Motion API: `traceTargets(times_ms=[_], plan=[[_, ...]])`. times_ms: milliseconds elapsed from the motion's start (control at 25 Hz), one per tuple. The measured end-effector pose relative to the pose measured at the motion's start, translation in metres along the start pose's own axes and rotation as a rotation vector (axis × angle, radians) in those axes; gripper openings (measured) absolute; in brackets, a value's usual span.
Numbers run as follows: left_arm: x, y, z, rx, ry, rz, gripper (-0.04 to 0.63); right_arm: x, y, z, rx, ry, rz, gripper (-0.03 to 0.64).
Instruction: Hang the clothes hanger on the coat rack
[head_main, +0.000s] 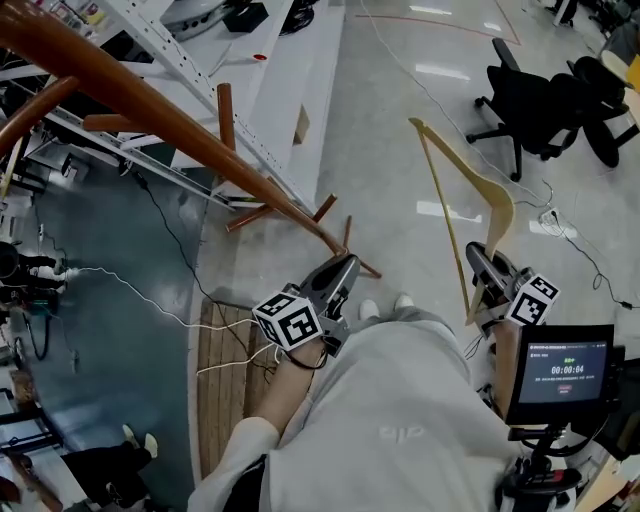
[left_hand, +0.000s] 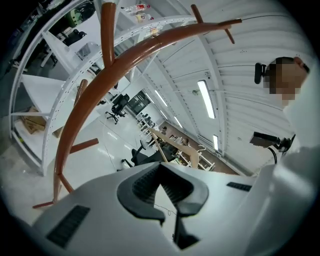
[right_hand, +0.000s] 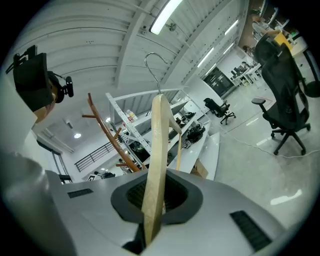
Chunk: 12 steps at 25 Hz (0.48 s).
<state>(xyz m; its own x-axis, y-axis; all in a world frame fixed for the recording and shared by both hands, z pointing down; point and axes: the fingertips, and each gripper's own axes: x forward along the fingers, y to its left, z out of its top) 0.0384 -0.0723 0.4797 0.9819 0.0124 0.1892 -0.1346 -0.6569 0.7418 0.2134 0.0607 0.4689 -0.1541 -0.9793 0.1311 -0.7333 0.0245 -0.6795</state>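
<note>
A brown wooden coat rack (head_main: 150, 95) with side pegs slants from the upper left down to its feet near the middle of the floor. It also shows in the left gripper view as the coat rack (left_hand: 115, 70) and, far off, as the coat rack (right_hand: 107, 132). A pale wooden clothes hanger (head_main: 480, 200) with a metal hook (right_hand: 155, 62) stands upright at the right. My right gripper (head_main: 490, 275) is shut on the hanger's (right_hand: 157, 150) lower end, well apart from the rack. My left gripper (head_main: 335, 285) is shut with nothing in it and sits near the rack's feet.
White metal shelving (head_main: 200, 70) stands behind the rack. Black office chairs (head_main: 540, 100) are at the far right. Cables (head_main: 130, 290) trail over the floor beside a slatted wooden board (head_main: 222, 380). A small screen on a stand (head_main: 565, 370) is at my right side.
</note>
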Motion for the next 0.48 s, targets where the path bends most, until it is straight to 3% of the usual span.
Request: traceTargets(times_ms=[480], plan=[[-0.006,0.007,-0.003,-0.043,-0.11,0.103,0.005,0.032,-0.011,0.002,0.005,0.109,0.113,0.008]])
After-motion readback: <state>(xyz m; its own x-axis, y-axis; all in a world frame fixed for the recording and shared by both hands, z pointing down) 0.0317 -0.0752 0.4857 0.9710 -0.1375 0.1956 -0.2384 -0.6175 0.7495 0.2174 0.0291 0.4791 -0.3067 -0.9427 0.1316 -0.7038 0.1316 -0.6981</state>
